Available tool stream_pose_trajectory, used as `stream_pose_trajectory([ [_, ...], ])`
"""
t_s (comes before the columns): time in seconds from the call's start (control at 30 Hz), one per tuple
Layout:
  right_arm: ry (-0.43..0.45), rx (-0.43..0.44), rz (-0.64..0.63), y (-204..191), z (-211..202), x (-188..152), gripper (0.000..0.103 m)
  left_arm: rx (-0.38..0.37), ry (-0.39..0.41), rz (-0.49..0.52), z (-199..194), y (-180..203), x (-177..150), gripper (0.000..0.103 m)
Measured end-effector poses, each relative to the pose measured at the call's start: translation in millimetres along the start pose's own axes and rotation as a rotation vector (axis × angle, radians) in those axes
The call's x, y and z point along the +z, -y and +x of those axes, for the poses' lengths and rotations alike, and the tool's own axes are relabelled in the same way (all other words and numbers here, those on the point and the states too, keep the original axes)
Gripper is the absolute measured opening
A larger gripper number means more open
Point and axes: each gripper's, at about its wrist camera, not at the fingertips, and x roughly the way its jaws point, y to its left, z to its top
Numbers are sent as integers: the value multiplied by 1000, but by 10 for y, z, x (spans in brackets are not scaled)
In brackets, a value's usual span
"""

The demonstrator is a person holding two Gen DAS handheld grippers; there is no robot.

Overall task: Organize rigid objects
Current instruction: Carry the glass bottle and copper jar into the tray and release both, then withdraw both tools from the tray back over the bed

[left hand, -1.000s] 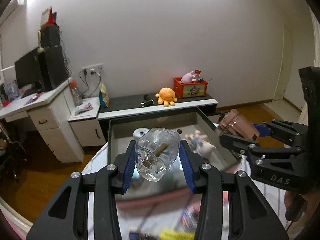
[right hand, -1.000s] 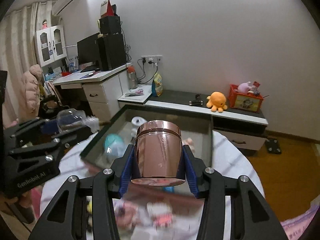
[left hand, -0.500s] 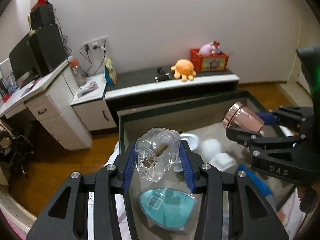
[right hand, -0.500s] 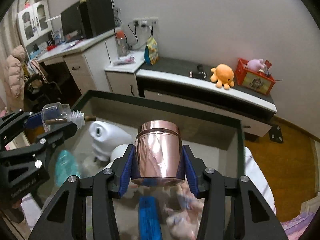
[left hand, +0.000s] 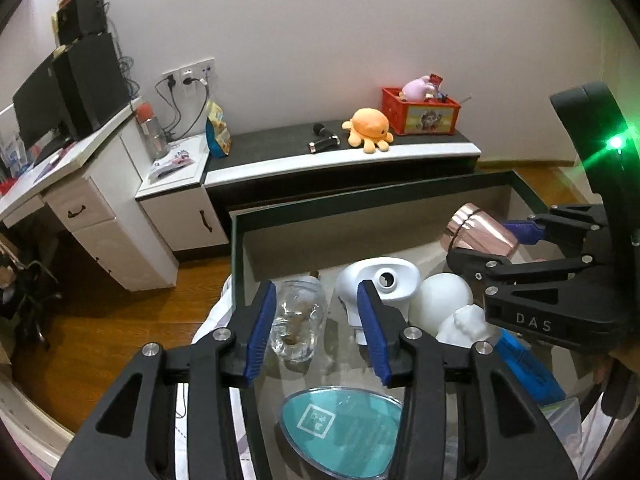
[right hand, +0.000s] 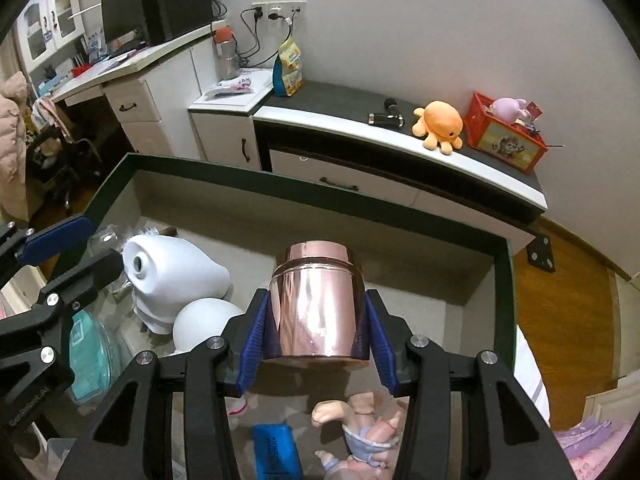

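Plain white wall (left hand: pixel 320 20) with a socket strip (left hand: pixel 188 74). White desk (left hand: pixel 60 168) at left holds a dark monitor (left hand: pixel 36 104). A low dark-topped cabinet (left hand: pixel 340 152) runs along the wall. Wooden floor (left hand: pixel 100 320).

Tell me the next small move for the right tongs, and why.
Probably lower and open. The right tongs grip the copper canister above the bin, over bare floor beside the white pieces; the left tongs, just opened, have released the glass bottle.

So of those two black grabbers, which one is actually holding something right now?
The right gripper: its blue fingers clamp the shiny rose-gold metal canister. The left gripper has just been opening; the clear glass bottle lies loose in the tray.
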Motion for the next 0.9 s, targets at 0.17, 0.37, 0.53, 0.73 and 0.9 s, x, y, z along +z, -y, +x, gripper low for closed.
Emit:
stream_pose_trajectory([
  [0.17, 87, 11, 30, -2, -271, -15, 78, -8, 34, 3, -222, -17, -5, 68],
  [0.37, 175, 11, 18, -66, -748, -196, 81, -17, 149, -3, -836, 7, -79, 85],
  [0.53, 306, 32, 13, -153, -1319, -530, 82, 42, 284, -7, -1470, 138, -309, 102],
  [0.73, 454, -4, 16, -279, -1995, -1171, 89, 64, 391, -8, -2161, 300, -807, 103],
  [0.9, 528, 19, 49, -342, -2374, -1659, 94, 84, 453, -44, -2593, 444, -1234, 103],
])
